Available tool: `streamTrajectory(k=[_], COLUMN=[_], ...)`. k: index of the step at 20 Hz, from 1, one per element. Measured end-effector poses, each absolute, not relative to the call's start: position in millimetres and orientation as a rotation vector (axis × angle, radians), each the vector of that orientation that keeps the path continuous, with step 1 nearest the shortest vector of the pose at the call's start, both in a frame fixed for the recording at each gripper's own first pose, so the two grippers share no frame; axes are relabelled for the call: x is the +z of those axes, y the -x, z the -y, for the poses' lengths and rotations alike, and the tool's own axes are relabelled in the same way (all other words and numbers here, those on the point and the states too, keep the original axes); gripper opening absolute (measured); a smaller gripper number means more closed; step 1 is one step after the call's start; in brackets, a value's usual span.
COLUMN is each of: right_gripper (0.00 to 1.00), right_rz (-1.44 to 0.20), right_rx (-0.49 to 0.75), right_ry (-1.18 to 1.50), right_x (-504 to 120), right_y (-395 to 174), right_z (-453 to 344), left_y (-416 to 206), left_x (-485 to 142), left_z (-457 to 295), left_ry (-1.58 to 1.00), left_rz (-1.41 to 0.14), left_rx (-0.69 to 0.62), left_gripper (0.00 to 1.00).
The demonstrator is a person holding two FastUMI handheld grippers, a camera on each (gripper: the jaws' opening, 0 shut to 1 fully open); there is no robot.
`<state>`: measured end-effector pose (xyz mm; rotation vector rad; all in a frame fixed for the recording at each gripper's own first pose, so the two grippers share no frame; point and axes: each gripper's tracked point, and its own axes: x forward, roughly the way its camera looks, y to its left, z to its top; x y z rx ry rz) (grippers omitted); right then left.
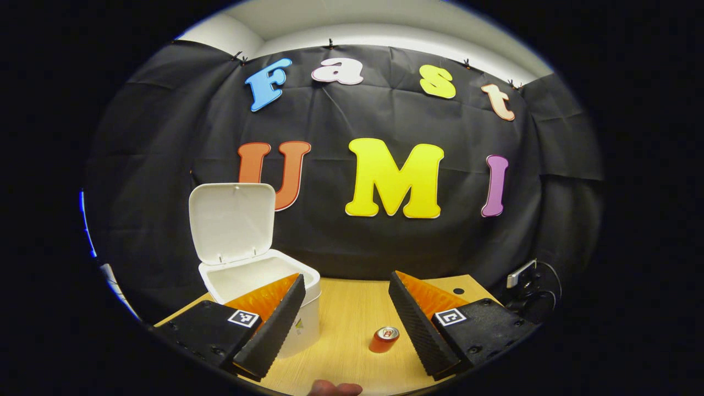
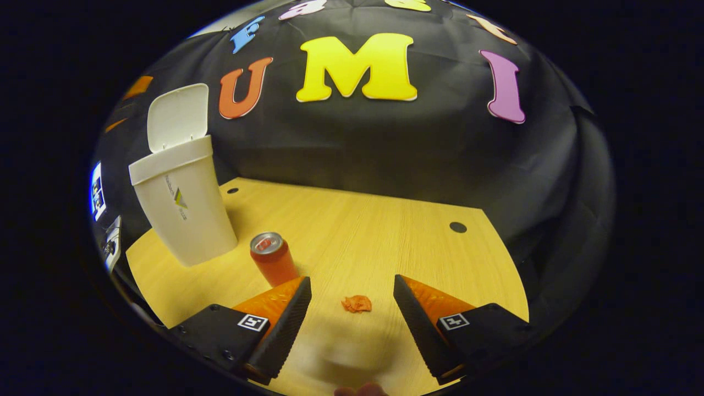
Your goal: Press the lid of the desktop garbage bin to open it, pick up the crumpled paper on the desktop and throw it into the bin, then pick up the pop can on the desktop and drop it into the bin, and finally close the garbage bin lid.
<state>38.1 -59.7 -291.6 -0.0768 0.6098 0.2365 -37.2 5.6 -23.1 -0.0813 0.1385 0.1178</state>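
My right gripper [image 2: 352,308] hangs just above the counter [image 2: 385,231] near its front edge, jaws spread wide, with the crumpled paper [image 2: 356,303] lying between them, untouched. I want to drop straight down and close evenly so it doesn't skid. The pop can [image 2: 273,258] stands just left, so I keep clear. The bin [image 2: 184,212] waits by the left edge, lid [image 2: 177,116] up. My left gripper [image 1: 346,316] hovers with jaws apart.
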Motion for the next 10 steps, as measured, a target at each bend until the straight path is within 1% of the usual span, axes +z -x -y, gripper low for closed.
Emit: streamTrajectory(k=[3, 4, 6, 10], right_gripper=[0.97, 0.95, 0.97, 0.97], right_rz=[-0.661, -0.673, -0.692, -0.769], right_rx=[0.247, 0.250, 0.258, 0.224], right_ry=[0.073, 0.076, 0.072, 0.053], right_x=[-320.5, -330.1, -347.0, -379.8], right_y=[-46.1, -49.6, -57.2, -66.9], right_z=[57.9, 57.7, 55.3, 60.7], left_y=[46.1, 49.4, 57.2, 66.9], left_x=[-21.5, -20.7, -18.3, -16.5], left_z=[-14.7, -16.5, -19.7, -22.0], left_ry=[0.055, 0.047, 0.036, 0.017], left_rz=[-0.154, -0.156, -0.159, -0.162], left_rx=[0.153, 0.161, 0.180, 0.203], left_gripper=[1.00, 1.00, 1.00, 1.00])
